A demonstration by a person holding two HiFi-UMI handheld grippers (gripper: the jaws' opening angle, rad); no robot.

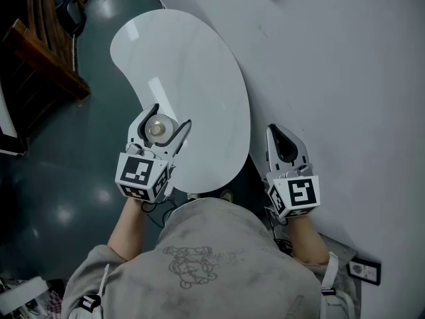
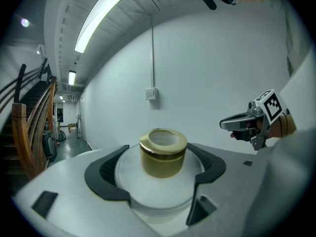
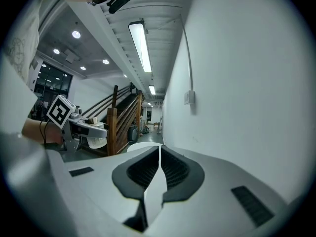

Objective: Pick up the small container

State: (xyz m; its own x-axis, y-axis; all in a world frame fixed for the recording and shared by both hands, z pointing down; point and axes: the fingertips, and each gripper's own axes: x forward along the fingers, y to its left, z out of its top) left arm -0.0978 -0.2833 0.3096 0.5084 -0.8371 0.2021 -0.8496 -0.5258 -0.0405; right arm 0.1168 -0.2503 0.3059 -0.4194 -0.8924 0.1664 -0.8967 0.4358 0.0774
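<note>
The small container [image 1: 158, 128] is a frosted white jar with a gold cap [image 2: 163, 154]. It sits between the jaws of my left gripper [image 1: 170, 117], which is shut on its round body above the near end of the white kidney-shaped table [image 1: 192, 65]. In the left gripper view the black pads [image 2: 106, 174] hug the frosted body on both sides. My right gripper [image 1: 277, 133] is held to the right of the table, close to the wall. Its jaws meet with nothing between them [image 3: 159, 154]. The right gripper view also catches the left gripper [image 3: 86, 127] with the jar.
A white wall [image 1: 345, 58] runs along the table's right side. A wooden stair railing [image 1: 40, 52] stands on the dark green floor [image 1: 80, 158] at the left. The person's grey shirt [image 1: 199, 258] fills the bottom of the head view.
</note>
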